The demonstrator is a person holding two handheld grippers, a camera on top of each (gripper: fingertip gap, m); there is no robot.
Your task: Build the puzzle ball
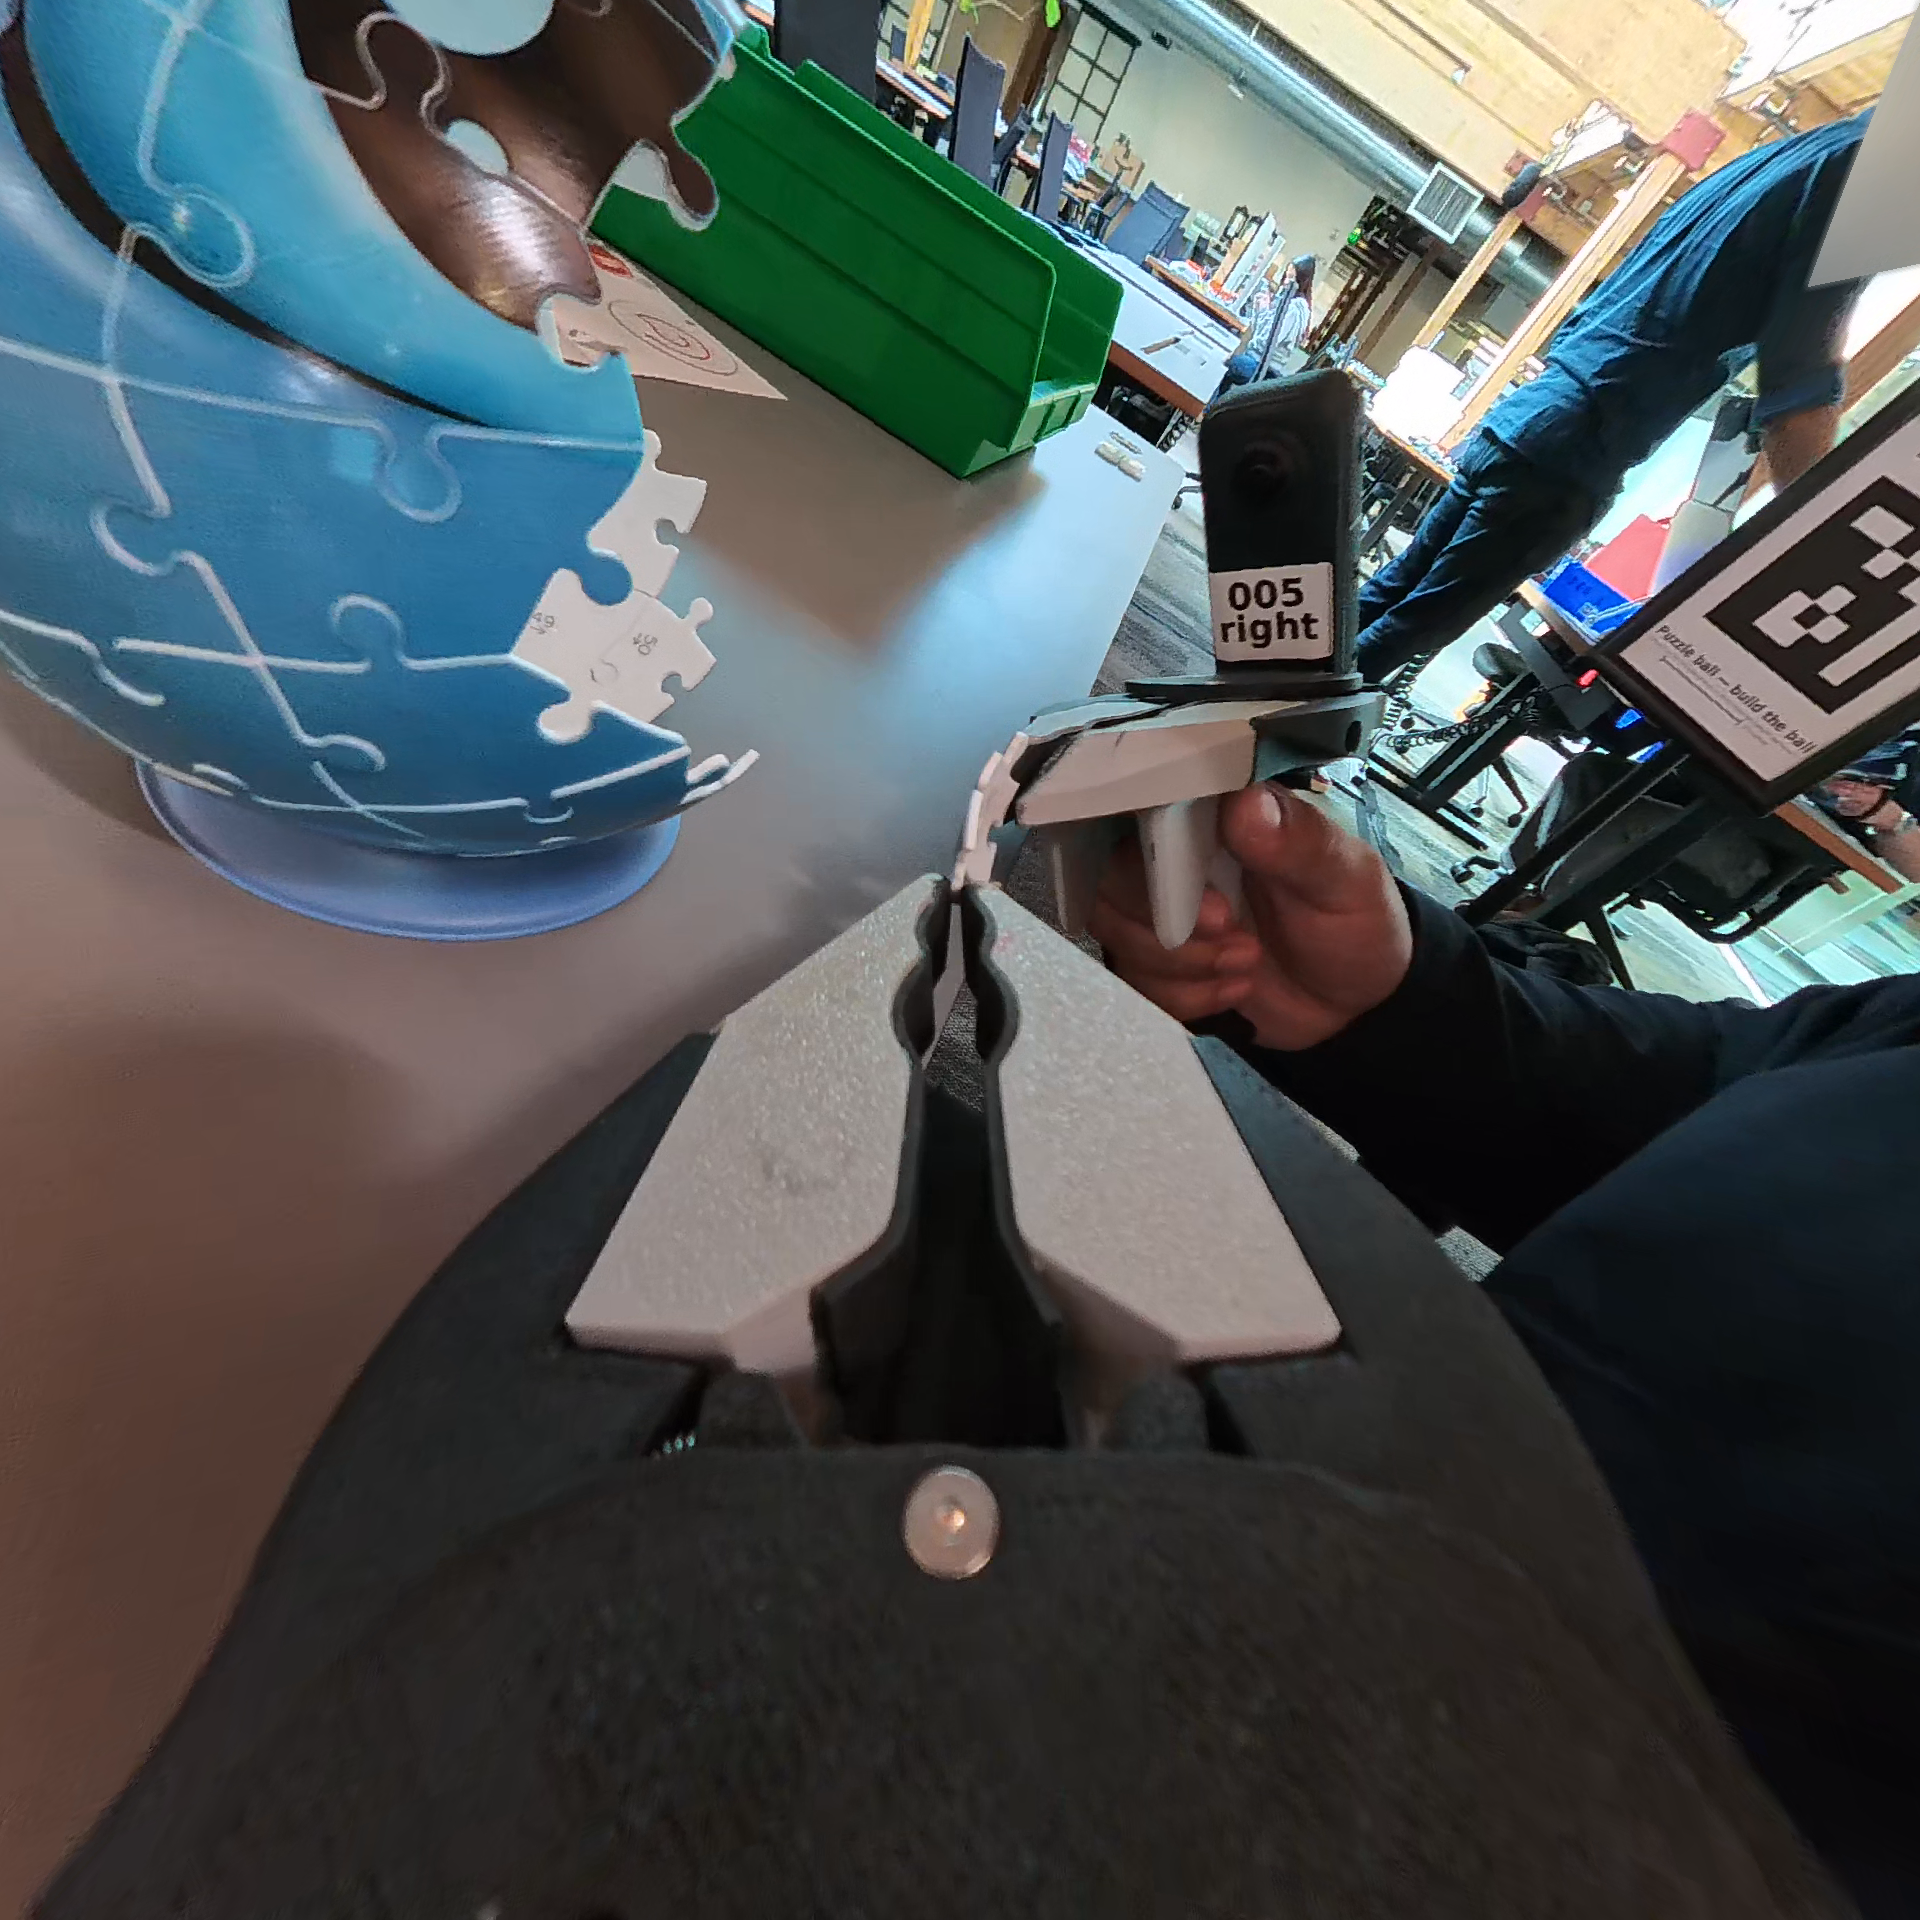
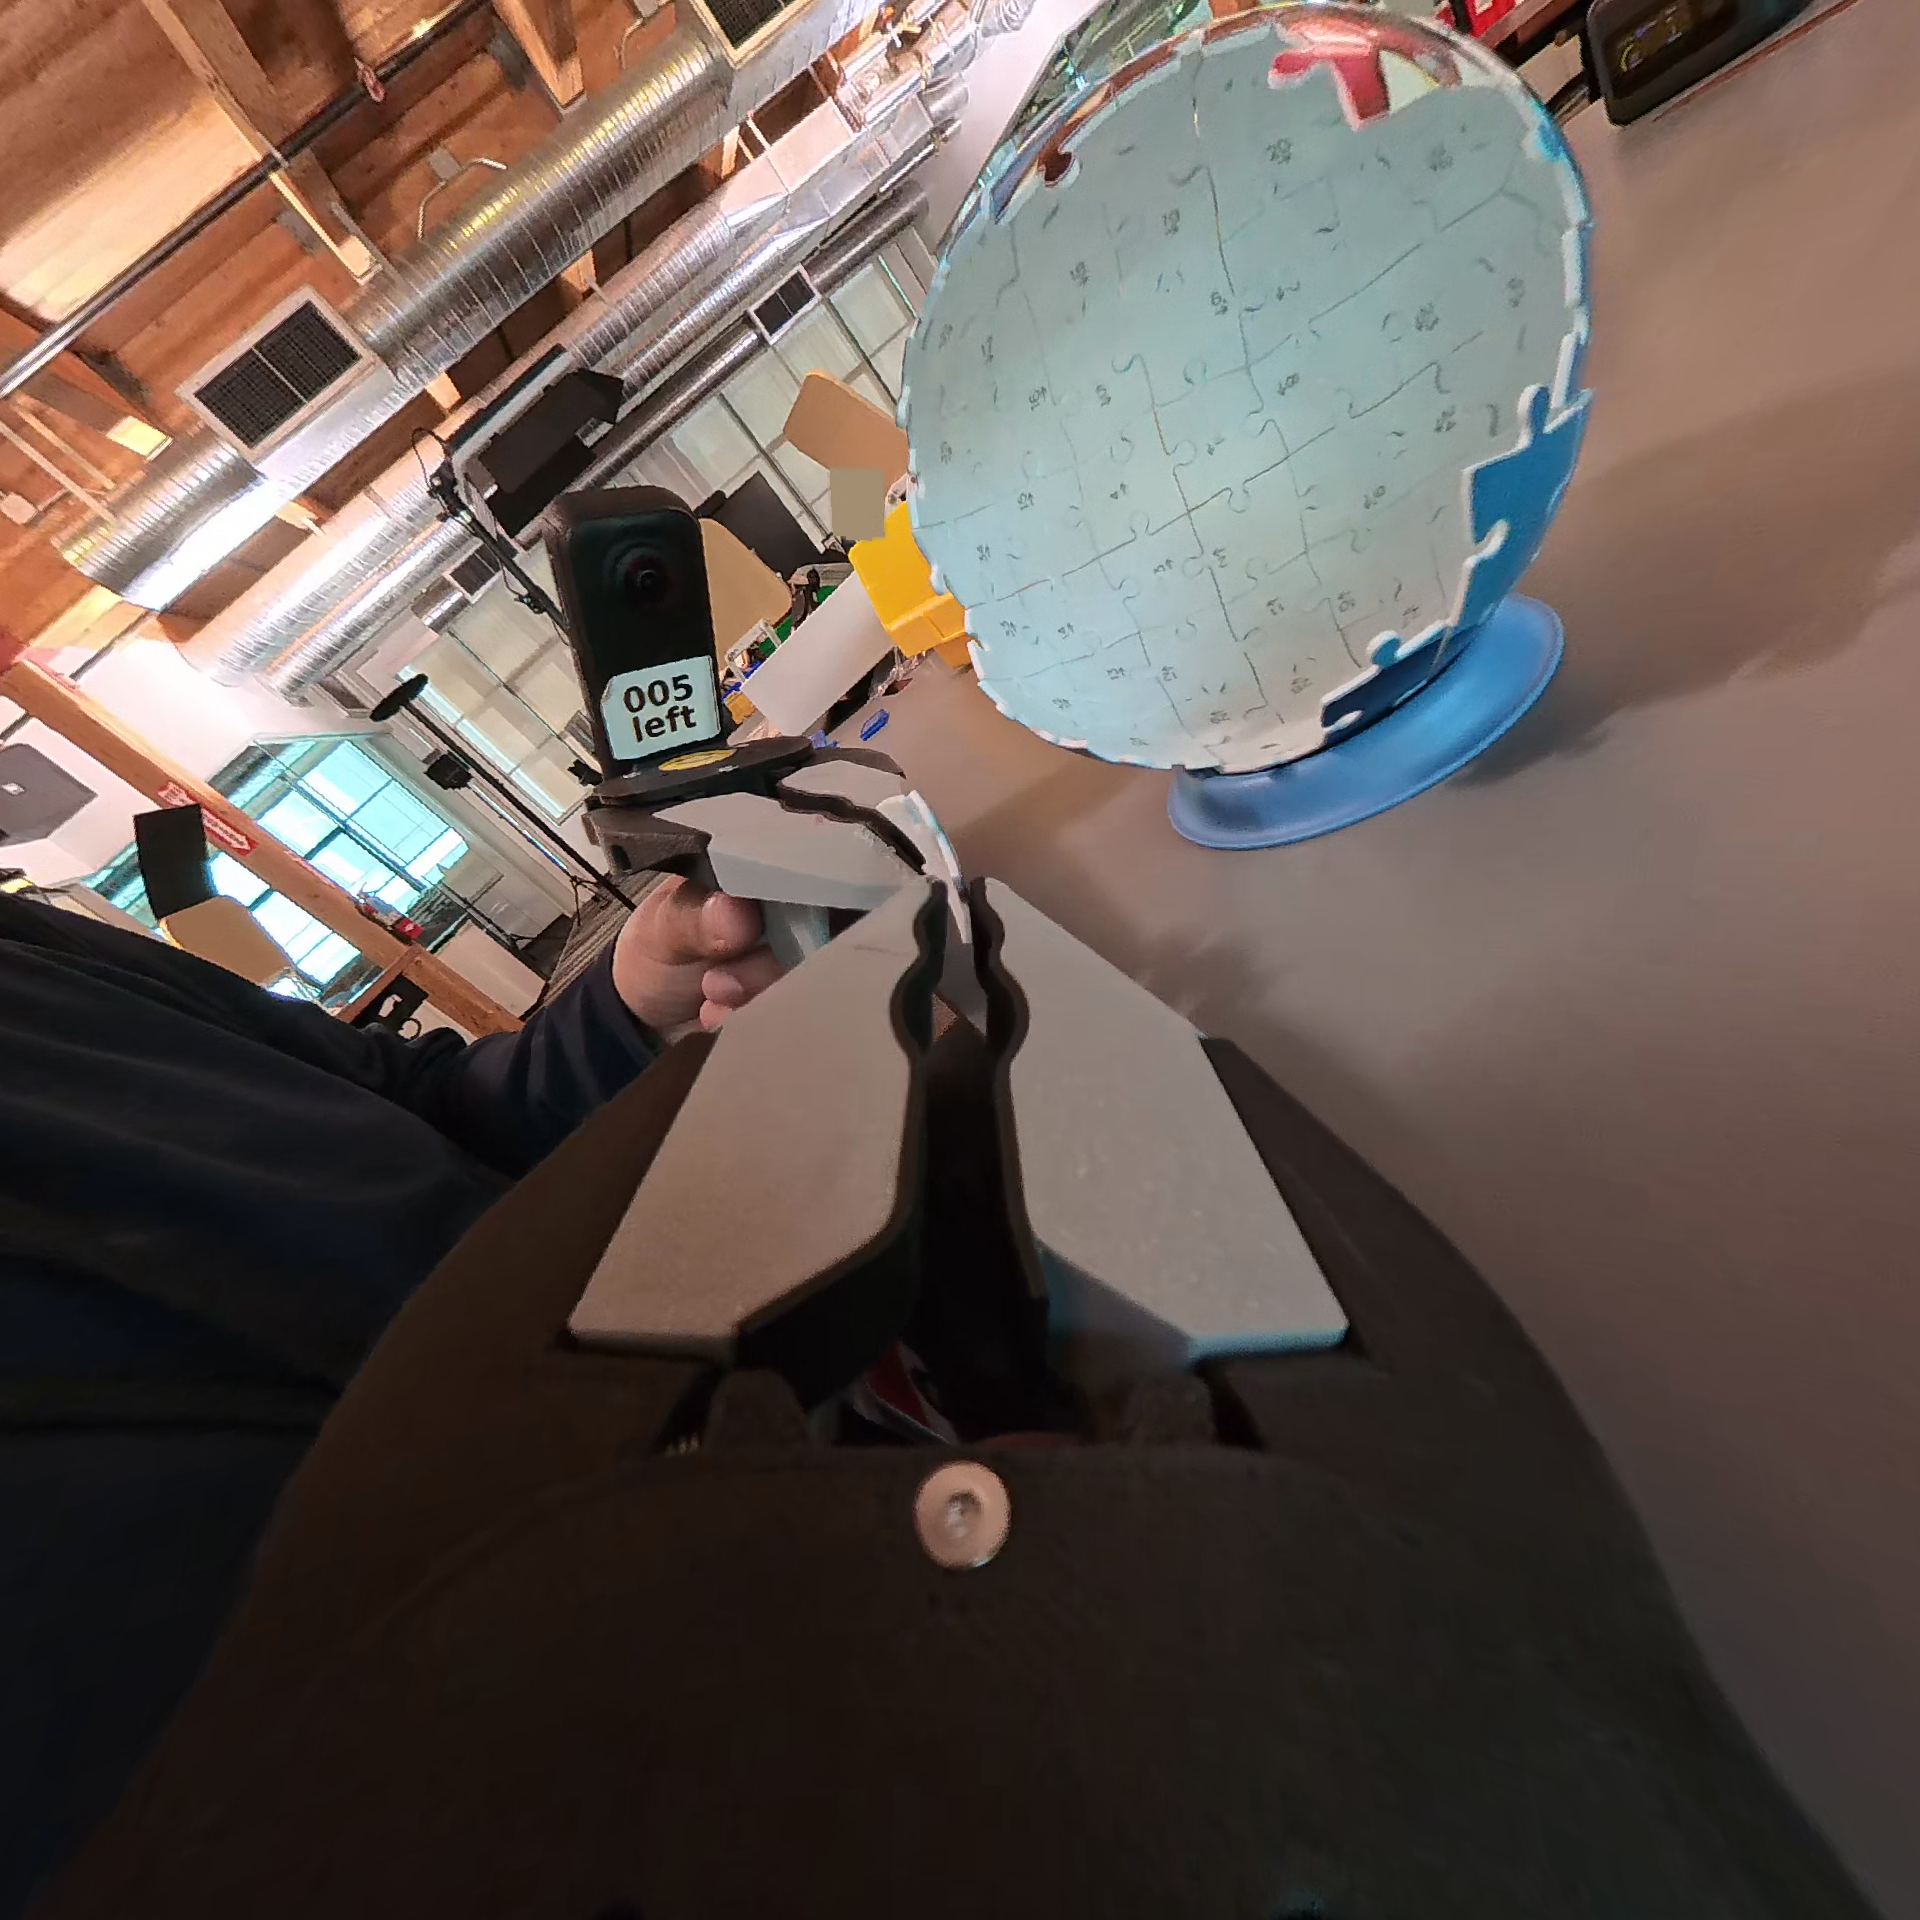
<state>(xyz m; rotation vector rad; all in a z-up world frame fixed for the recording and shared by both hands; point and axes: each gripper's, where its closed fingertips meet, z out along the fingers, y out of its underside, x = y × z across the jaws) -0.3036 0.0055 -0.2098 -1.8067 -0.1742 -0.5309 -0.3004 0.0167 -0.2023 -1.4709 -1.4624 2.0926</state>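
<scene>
Left tongs closed to a thin slit on a small white puzzle piece, gripped at its lower edge. Right tongs likewise pinched on that same piece, tips of both pairs meeting almost nose to nose above the near edge of the grey tabletop. Piece held edge-on, thin and curved, long axis running roughly upright between the two sets of tips, knobbed outline toward the ball; printed face not readable from here.

Half-built puzzle ball standing on a round blue stand, well apart from the tongs, on the tabletop ahead and to the left in the left wrist view. Blue outer skin with white lines on that side; open, unfinished gap facing up and toward the right tongs, jagged white tabs along the rim. From the right wrist view, ball seen from its hollow side: pale inner face of interlocked pieces, small marks on each, opening turned toward the camera, a red patch near the top.

Behind the ball, green plastic bin lying on the tabletop, a paper sheet just beside it. A card with a black-and-white square marker at the right. Beyond, a person in dark blue clothes standing.
</scene>
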